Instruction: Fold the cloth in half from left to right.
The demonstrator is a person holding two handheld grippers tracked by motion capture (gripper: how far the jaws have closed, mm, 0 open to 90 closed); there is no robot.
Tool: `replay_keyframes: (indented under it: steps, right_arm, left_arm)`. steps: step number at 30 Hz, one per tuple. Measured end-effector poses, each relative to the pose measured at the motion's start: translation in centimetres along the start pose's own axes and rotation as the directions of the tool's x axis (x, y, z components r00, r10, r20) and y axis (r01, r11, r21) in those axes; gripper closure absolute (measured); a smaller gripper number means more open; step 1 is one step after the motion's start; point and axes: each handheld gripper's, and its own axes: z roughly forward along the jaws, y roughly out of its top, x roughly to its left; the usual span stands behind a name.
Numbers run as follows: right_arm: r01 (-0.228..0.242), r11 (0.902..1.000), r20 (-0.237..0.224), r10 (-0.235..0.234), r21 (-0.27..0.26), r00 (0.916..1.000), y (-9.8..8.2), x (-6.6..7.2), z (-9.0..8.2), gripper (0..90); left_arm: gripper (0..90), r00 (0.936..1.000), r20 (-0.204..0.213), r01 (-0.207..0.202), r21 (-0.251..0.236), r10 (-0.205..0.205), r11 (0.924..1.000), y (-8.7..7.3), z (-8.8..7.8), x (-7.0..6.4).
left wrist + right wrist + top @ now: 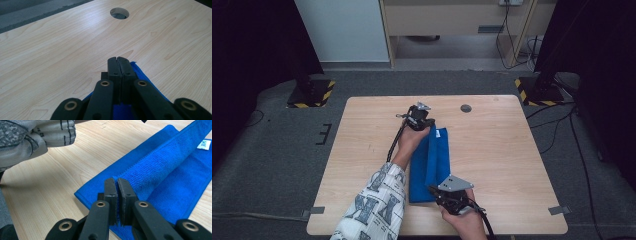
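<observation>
Folded blue towel (428, 162) mid-table

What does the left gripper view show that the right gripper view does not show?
Left gripper view: a round hole in the table top, beyond the shut left gripper.

Right gripper view: the towel's white label, its raised fold, and a patterned sleeve, with the right gripper pinching the towel edge.

Both: the blue towel on the wooden table.
</observation>
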Motion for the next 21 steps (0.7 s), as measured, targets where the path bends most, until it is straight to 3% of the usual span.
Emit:
replay_keyframes:
  steps: [21]
  right_arm:
    - [-0.024,0.9996,0.006,0.024,0.017,0.9997,-0.9,-0.6,-0.2,85.9]
  left_arm:
    - [88.9,0.9999,0.011,0.002,0.019,-0.002,0.9998,-0.2,1.3,-0.8]
